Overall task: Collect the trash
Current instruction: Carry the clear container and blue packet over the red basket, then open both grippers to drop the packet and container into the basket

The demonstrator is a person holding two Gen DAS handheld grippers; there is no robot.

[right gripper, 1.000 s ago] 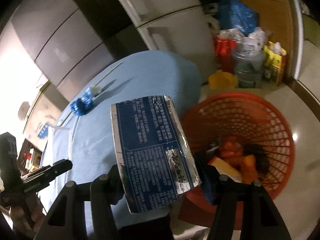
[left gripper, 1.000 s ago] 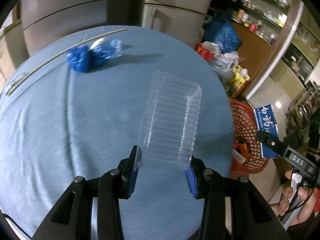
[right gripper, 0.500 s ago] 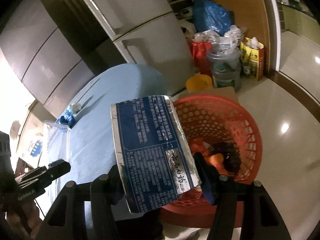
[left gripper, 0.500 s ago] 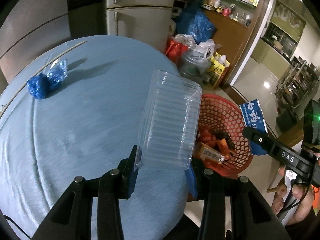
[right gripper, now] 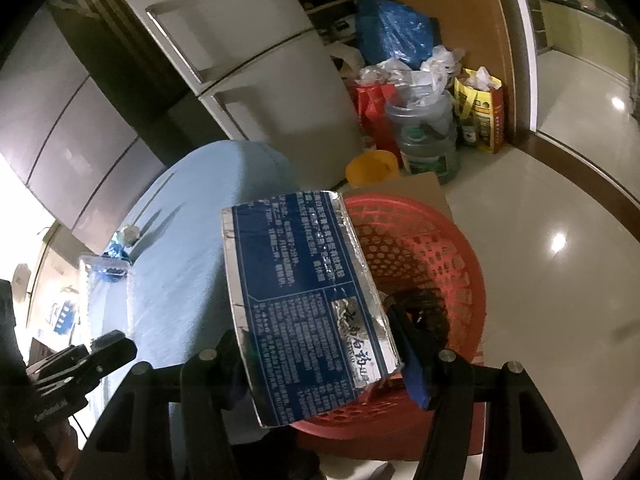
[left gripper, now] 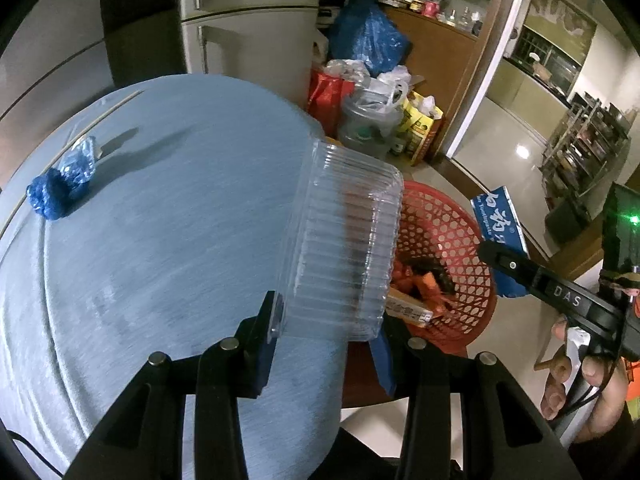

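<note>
Worktop: round, blue cloth. It fills the left wrist view from 7 to 11 o'clock, and in the right wrist view it lies at 9 to 10 o'clock.

Red basket: stands on the floor just beside the worktop edge, with trash already inside. In the right wrist view it lies directly behind and under the held packet, spreading from 12 to 4 o'clock of the fingers. In the left wrist view it sits at 2 o'clock of the fingers, partly hidden by the held container.

Clear plastic container: ribbed, gripped at its near end by the left gripper, both pads against its sides. Its long axis runs away from the fingers toward 12 o'clock; the far end overhangs the worktop edge, and only its right part overlaps the basket rim.

Blue foil packet: clamped edge to edge in the right gripper, long axis also toward 12 o'clock, its face tilted to the camera.

Judgement: the right hand is the nearer one to a drop, since the basket mouth lies straight ahead and below its fingers. The left would need to travel further toward 2 o'clock before letting go, or the container may catch the rim or fall on the worktop side.

Crumpled blue wrapper: on the worktop at 10 o'clock, well apart from both hands, not yet collected.
</note>
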